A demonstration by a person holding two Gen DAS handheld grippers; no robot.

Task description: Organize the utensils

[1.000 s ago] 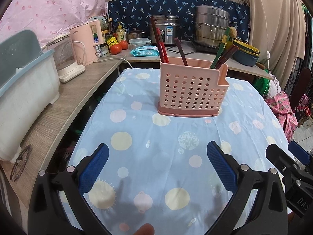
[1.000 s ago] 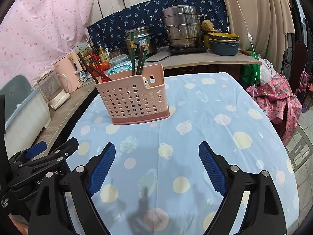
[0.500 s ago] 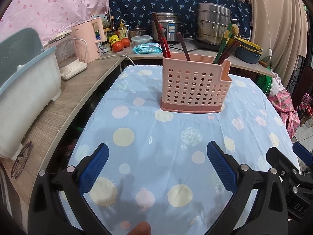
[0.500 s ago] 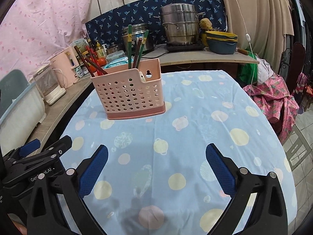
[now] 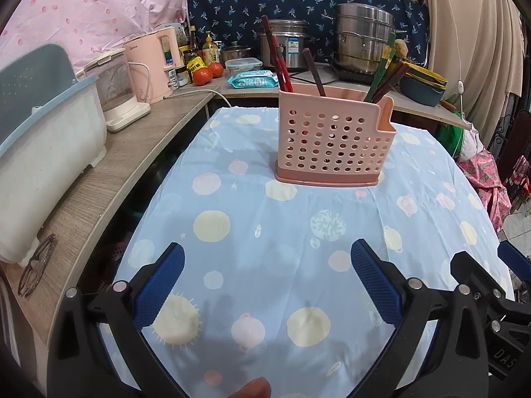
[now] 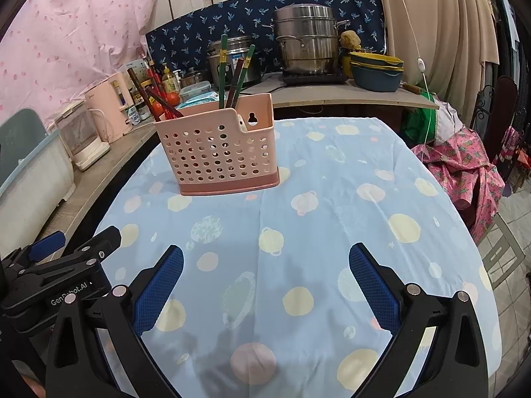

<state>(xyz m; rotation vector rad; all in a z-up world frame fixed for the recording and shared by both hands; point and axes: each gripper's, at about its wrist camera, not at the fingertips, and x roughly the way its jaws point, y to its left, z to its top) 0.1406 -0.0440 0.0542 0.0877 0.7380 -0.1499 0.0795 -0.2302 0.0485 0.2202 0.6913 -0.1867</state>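
From my left wrist view, the left claw (image 5: 267, 282) is spread wide and holds nothing, hovering over the blue dotted cloth of the bench (image 5: 252, 219). The pink caddy (image 5: 332, 142) stands upright well ahead of it, slightly right of centre, with chopsticks (image 5: 282, 66) leaning inside; I think they sit in separate compartments, though the wall hides that.

From my right wrist view, the right claw (image 6: 265, 280) is likewise released and empty. The caddy (image 6: 217, 152) is ahead and to its left, the left claw (image 6: 63, 262) beside it.
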